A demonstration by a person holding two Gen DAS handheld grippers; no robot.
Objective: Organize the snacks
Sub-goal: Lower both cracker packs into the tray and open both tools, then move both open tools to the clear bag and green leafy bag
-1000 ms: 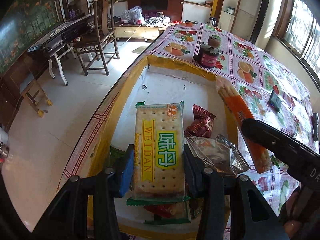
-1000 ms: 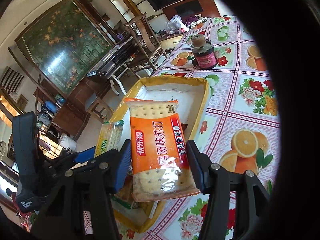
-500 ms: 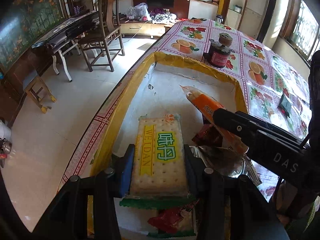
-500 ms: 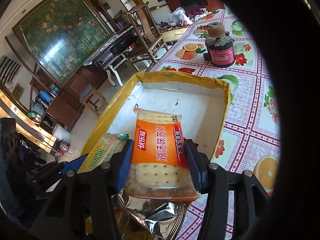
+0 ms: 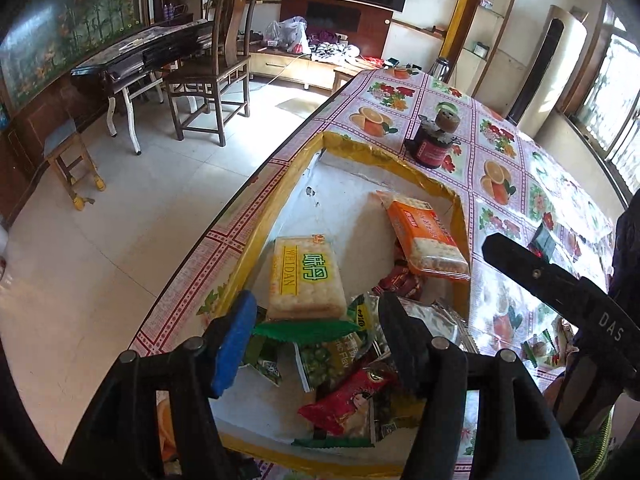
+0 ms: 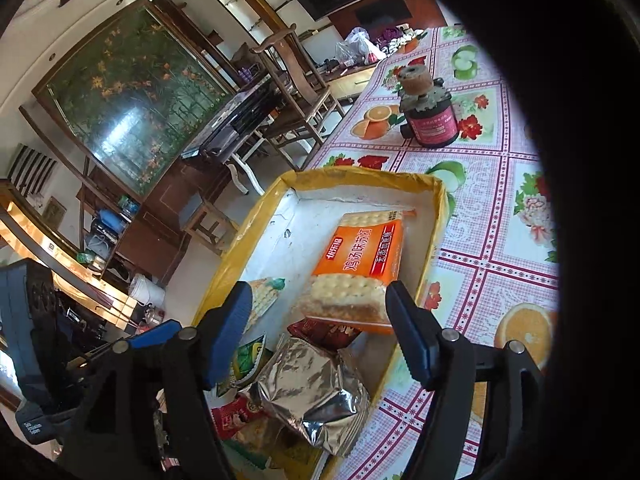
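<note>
A yellow-rimmed tray (image 5: 260, 236) with a white floor sits at the table's edge. In it lies a yellow Weidan cracker pack (image 5: 306, 276), flat and just ahead of my left gripper (image 5: 316, 332). That gripper's jaws are opening and the pads stand clear of the pack. An orange cracker pack (image 6: 360, 264) rests tilted against the tray's right wall (image 6: 436, 240). My right gripper (image 6: 318, 312) is opening too; the pack's near end lies between its fingers, free of the pads. The orange pack (image 5: 424, 240) and the right gripper's black body (image 5: 560, 292) also show in the left wrist view.
Loose snacks fill the tray's near end: a silver foil bag (image 6: 316, 388), a green pea packet (image 5: 332, 356) and a red packet (image 5: 348, 404). A dark red jar (image 5: 434, 144) stands beyond the tray on the flowered tablecloth. A small dark packet (image 5: 544, 240) lies to the right.
Both grippers have widened and let go of their cracker packs. The yellow pack now lies flat in the tray and the orange one leans on the right wall. Both grippers drew back slightly.
</note>
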